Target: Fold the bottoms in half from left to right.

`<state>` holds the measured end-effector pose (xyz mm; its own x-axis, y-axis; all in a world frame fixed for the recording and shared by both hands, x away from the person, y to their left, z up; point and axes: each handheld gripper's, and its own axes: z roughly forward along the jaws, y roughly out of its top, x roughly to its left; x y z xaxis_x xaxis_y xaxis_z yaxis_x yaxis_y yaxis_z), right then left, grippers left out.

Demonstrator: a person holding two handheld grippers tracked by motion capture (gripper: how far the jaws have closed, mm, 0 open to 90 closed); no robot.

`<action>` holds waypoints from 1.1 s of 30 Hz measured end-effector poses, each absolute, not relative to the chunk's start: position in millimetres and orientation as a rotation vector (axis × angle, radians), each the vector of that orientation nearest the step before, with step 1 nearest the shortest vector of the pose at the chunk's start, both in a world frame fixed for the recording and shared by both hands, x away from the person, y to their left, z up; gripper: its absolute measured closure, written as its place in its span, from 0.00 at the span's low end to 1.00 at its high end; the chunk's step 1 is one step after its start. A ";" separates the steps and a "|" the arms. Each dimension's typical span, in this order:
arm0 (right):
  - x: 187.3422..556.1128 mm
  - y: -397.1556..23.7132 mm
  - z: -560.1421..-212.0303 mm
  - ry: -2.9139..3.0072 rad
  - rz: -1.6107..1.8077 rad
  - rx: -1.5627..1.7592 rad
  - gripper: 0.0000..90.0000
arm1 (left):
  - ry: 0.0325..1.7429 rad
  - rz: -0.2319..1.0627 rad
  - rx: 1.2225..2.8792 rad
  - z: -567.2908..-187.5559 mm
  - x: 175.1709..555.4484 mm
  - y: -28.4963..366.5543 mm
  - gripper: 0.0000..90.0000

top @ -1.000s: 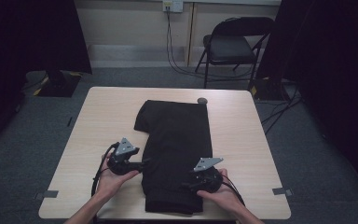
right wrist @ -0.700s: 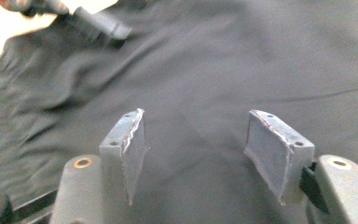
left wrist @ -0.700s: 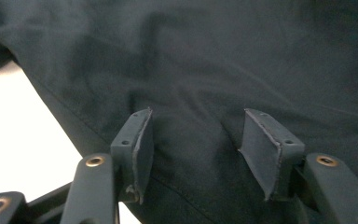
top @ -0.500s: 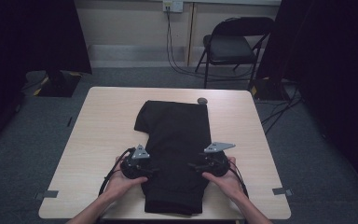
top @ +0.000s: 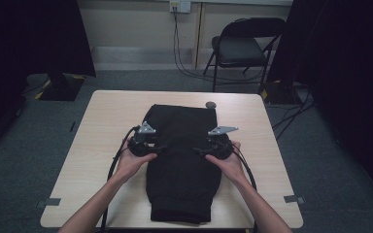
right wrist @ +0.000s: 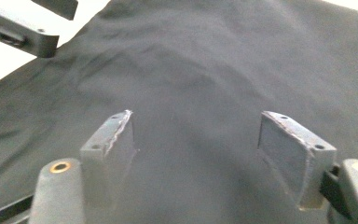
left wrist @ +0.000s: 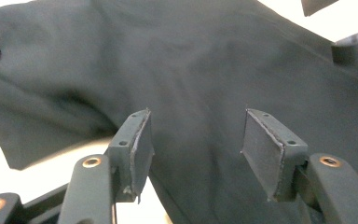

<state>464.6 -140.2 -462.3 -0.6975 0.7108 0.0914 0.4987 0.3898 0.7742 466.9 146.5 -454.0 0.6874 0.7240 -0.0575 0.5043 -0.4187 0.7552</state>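
A black garment (top: pixel 182 179) lies folded lengthwise down the middle of the light wooden table (top: pixel 102 126). My left gripper (top: pixel 158 148) sits at the garment's left edge and points inward; my right gripper (top: pixel 198 150) faces it from the right edge. In the left gripper view the left gripper (left wrist: pixel 196 133) stands open just over the dark cloth (left wrist: pixel 191 56), its jaws having just been closing a little, with nothing pinched. In the right gripper view the right gripper (right wrist: pixel 198 137) is open over the cloth (right wrist: pixel 205 60); its jaws have just been opening, and no fold lies between the pads.
A small dark round object (top: pixel 211 104) lies on the table by the garment's far right corner. A folding chair (top: pixel 245 48) stands beyond the table, with cables on the floor near it. Cables trail from both grippers toward the table's near edge.
Both hands have moved away from the person along the garment, from its near part to its middle. The left hand also shifted right onto the garment's edge.
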 end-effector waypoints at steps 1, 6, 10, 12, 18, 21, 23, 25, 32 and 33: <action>470.9 -135.9 -463.2 2.392 1.200 1.068 0.28 | 0.943 0.367 2.115 -455.7 472.9 143.7 0.47; 495.6 -113.4 -475.2 2.398 1.119 1.095 0.28 | 0.924 0.382 2.222 -478.3 485.8 133.3 0.56; 498.6 -105.2 -489.6 2.418 1.089 1.101 0.29 | 0.929 0.420 2.183 -493.4 477.2 134.7 0.56; 497.9 -104.8 -494.6 2.427 1.070 1.093 0.29 | 0.922 0.415 2.160 -495.7 473.0 138.8 0.56; 487.1 -99.0 -498.1 2.447 1.027 1.016 0.29 | 0.900 0.360 2.178 -494.5 455.0 146.7 0.56; 478.4 -96.4 -498.2 2.469 1.038 0.992 0.29 | 0.916 0.317 2.174 -493.1 444.6 153.3 0.56; 472.2 -97.2 -499.4 2.476 1.060 0.964 0.29 | 0.916 0.291 2.184 -491.6 438.7 156.3 0.57; 465.4 -96.7 -500.0 2.477 1.070 0.953 0.29 | 0.923 0.304 2.192 -491.0 432.3 155.6 0.58; 443.7 -101.2 -503.3 2.453 1.112 0.937 0.29 | 0.888 0.345 2.204 -492.9 410.3 151.4 0.53; 440.7 -101.7 -503.5 2.449 1.113 0.940 0.29 | 0.881 0.341 2.220 -491.7 409.6 151.5 0.53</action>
